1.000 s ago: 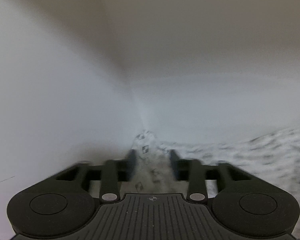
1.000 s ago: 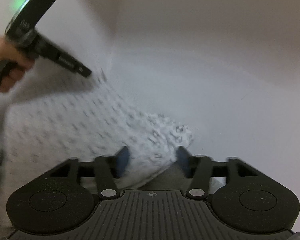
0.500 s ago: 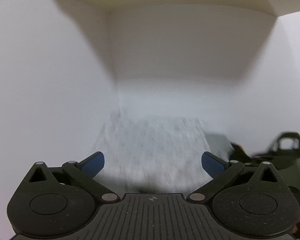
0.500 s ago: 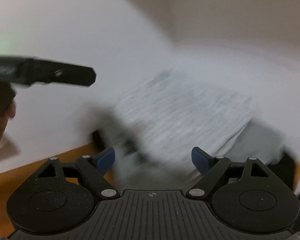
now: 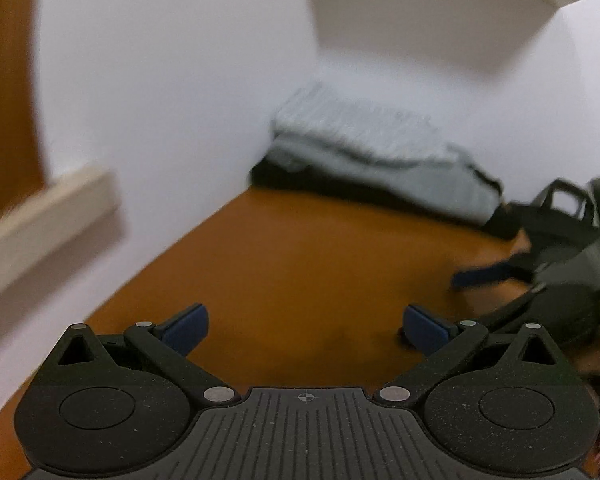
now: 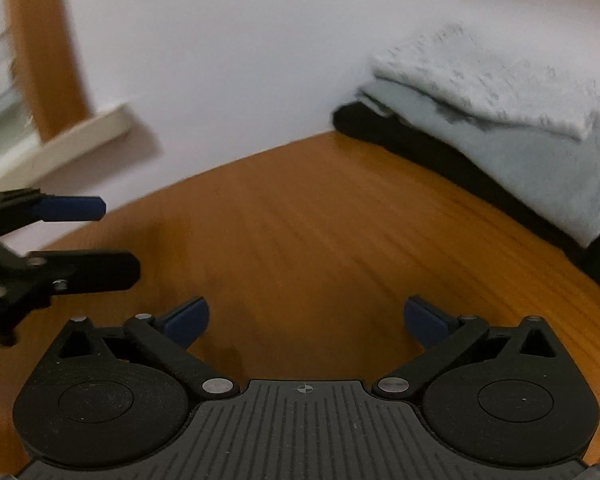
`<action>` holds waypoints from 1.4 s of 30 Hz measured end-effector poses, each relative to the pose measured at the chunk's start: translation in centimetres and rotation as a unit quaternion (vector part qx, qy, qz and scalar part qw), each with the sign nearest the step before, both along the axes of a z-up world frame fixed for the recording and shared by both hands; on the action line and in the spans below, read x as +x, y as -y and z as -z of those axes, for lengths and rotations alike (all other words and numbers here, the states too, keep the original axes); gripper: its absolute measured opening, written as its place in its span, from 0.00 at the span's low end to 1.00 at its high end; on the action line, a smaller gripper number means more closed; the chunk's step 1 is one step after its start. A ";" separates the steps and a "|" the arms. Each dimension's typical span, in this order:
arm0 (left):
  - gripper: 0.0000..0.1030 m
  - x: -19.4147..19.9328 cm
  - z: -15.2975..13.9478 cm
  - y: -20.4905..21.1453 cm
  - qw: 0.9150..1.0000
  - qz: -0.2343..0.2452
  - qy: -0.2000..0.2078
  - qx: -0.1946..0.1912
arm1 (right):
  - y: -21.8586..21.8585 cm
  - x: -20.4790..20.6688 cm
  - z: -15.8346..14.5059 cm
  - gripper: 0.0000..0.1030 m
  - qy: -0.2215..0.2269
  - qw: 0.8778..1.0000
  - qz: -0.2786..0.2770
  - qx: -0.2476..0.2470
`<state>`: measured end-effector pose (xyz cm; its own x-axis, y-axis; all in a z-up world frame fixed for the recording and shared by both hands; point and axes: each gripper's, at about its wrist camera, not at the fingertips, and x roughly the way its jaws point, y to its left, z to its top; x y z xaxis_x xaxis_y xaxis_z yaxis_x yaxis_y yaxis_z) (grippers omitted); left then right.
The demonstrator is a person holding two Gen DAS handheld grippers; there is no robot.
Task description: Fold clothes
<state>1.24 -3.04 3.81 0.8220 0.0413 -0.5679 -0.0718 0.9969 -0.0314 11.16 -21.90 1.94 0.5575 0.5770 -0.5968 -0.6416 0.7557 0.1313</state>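
A stack of folded clothes lies on the wooden table against the white wall. A white patterned garment (image 5: 360,132) (image 6: 480,80) is on top, a grey one (image 5: 428,184) (image 6: 540,168) is under it, and a black one (image 5: 300,178) (image 6: 440,152) is at the bottom. My left gripper (image 5: 305,326) hangs open over bare wood, well short of the stack, with nothing between its fingers. My right gripper (image 6: 306,320) is still opening its jaws, which are wide apart and empty, nearer the stack. The left gripper (image 6: 116,238) shows at the left edge of the right wrist view. The right gripper (image 5: 540,256) is a blur at the right of the left wrist view.
The orange-brown table (image 6: 340,240) runs up to the white wall (image 5: 180,80). A pale ledge (image 5: 48,208) (image 6: 88,128) juts from the wall on the left beside a wooden post (image 6: 40,60). A white shelf (image 5: 460,8) hangs above the stack.
Both grippers let go of the patterned garment, which now lies on top of the stack. Both opened wide and pulled back from the stack over the bare table.
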 end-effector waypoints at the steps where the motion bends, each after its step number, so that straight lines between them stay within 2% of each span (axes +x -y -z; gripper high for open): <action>1: 1.00 -0.4 0.4 -0.3 1.000 0.003 -0.006 0.003 | -0.4 -0.5 0.0 1.00 -0.002 1.000 0.008 -0.001; 7: 1.00 -1.7 1.7 -1.3 1.000 0.011 -0.016 0.010 | -3.2 -3.2 0.6 1.00 0.031 0.996 0.058 -0.055; 11: 1.00 -1.4 2.6 -1.3 0.999 0.013 -0.034 0.028 | -4.0 -4.2 0.9 1.00 0.044 0.990 0.114 -0.075; 18: 1.00 -1.4 2.6 -1.8 0.998 0.012 -0.053 0.021 | -3.3 -5.7 1.3 1.00 0.012 0.980 0.190 -0.054; 24: 1.00 -1.5 2.8 -2.1 0.998 0.031 -0.054 0.023 | -3.9 -8.2 1.5 1.00 0.007 0.962 0.265 -0.057; 31: 1.00 -1.8 2.8 -2.5 0.997 0.052 -0.053 0.019 | -4.9 -11.1 1.6 1.00 0.001 0.927 0.370 -0.058; 34: 1.00 -1.9 2.9 -2.5 0.997 0.054 -0.053 0.021 | -4.8 -11.6 1.6 1.00 0.000 0.920 0.386 -0.058; 42: 1.00 -1.9 2.9 -2.3 0.997 0.055 -0.054 0.024 | -4.5 -12.0 1.6 1.00 0.000 0.921 0.385 -0.059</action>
